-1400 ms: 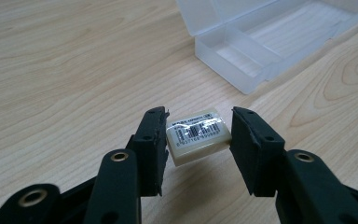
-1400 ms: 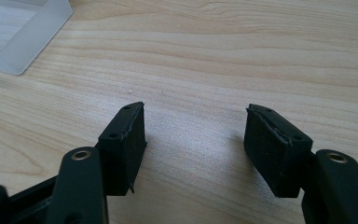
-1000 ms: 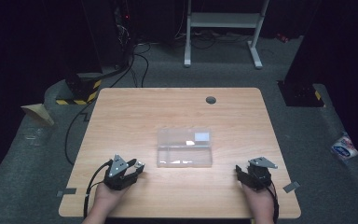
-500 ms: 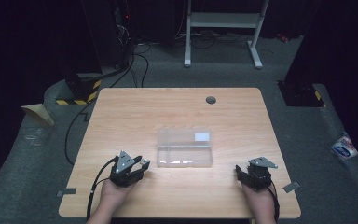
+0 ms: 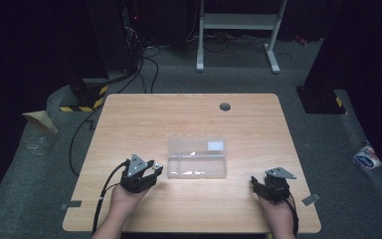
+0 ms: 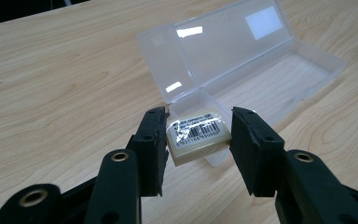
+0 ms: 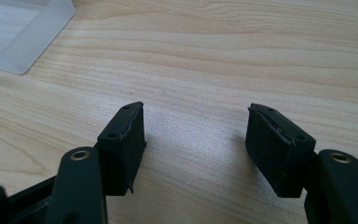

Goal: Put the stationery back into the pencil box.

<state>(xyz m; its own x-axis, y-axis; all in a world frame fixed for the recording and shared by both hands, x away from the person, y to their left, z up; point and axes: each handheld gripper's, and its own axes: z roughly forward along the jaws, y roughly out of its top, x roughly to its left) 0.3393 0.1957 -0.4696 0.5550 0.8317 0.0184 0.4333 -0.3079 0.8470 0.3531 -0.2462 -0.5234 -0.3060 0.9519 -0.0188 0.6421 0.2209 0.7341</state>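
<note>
A clear plastic case [image 5: 197, 158] lies open at the middle of the wooden table [image 5: 179, 119], its lid [image 6: 223, 42] folded back flat with a white sticker on it. My left gripper [image 5: 155, 168] hovers at the case's left end, shut on a small white block with a barcode label [image 6: 196, 133]. In the left gripper view the block sits squarely between the gripper's [image 6: 198, 130] two pads, just over the case's near corner. My right gripper [image 5: 257, 182] rests near the front right of the table, open with bare wood between its jaws [image 7: 198, 126].
A dark round hole [image 5: 225, 106] sits near the table's far edge. A corner of the case [image 7: 18, 32] shows at the upper left of the right gripper view. A white stand [image 5: 236, 30], cables and a blue-white packet [image 5: 365, 158] are on the floor around the table.
My left gripper has moved right and slightly up, toward the case's left end, with the white block in it. The right gripper has stayed where it was.
</note>
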